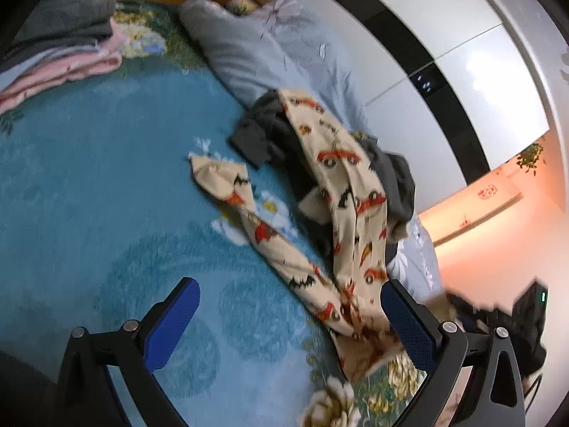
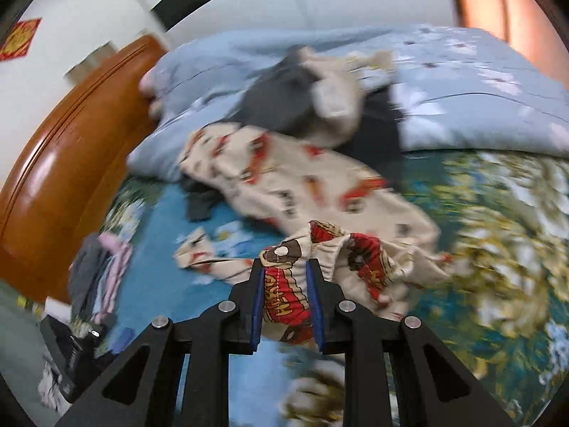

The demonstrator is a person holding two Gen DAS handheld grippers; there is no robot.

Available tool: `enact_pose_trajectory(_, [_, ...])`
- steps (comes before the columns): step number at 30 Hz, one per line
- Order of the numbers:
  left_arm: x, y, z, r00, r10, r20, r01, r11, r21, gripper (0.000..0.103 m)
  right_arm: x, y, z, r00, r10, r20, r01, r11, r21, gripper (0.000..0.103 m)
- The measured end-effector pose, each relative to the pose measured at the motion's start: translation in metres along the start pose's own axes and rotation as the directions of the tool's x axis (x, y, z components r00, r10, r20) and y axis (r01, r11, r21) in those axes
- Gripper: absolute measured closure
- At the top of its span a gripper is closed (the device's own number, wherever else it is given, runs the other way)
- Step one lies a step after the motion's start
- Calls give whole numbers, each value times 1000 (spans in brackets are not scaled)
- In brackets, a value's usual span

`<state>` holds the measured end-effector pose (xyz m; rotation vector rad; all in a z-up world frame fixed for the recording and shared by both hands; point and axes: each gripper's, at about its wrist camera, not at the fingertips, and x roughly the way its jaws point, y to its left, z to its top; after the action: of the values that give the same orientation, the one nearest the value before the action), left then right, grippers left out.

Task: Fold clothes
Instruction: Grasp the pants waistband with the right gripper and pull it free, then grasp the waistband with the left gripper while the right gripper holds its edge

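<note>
Judging by the folded stack (image 1: 67, 46) at the bed's far corner, we have part done; the car-print pyjama pants (image 1: 341, 192) lie unfolded on the blue floral bedspread (image 1: 106, 185) over a dark garment (image 1: 263, 128). Our right tongs (image 2: 285, 277) pinch their waistband; our left tongs (image 1: 290, 297) gape wide, empty.

Cream car-print pajamas (image 2: 284, 185) bunched on blue floral bed (image 2: 170, 284); printed edge clamped between pads of right gripper (image 2: 286, 284); gray garment (image 2: 281, 103) behind.
</note>
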<state>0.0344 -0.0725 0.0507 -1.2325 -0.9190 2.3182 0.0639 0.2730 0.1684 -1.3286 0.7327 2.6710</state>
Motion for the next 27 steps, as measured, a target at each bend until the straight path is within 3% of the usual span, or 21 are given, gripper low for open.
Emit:
enact_pose_trajectory(4, [-2, -6, -3, 1000, 12, -7, -12, 999, 30, 0, 34, 58, 9, 993, 99, -61, -105, 989, -101, 80])
enact_pose_trajectory(8, [1, -12, -7, 999, 48, -25, -45, 995, 83, 0, 71, 123, 9, 971, 175, -161, -210, 949, -234, 80])
enact_pose_trajectory(15, [29, -26, -10, 993, 95, -77, -81, 983, 166, 0, 131, 168, -2, 920, 150, -363, -276, 905, -324, 79])
enact_pose_trajectory(20, [44, -43, -9, 989, 145, -27, -132, 951, 278, 3, 145, 181, -13, 891, 129, -434, -299, 888, -349, 79])
enact_pose_trajectory(22, [46, -47, -7, 986, 168, 4, -161, 937, 309, 14, 148, 182, -14, 882, 126, -454, -305, 887, -346, 79])
enact_pose_trajectory(25, [51, -47, -1, 980, 198, 18, -193, 923, 332, 45, 150, 182, -9, 864, 153, -480, -329, 893, -307, 78])
enact_pose_trajectory(27, [52, -42, 3, 979, 203, 20, -199, 927, 319, 82, 151, 186, -11, 859, 164, -485, -340, 891, -302, 77])
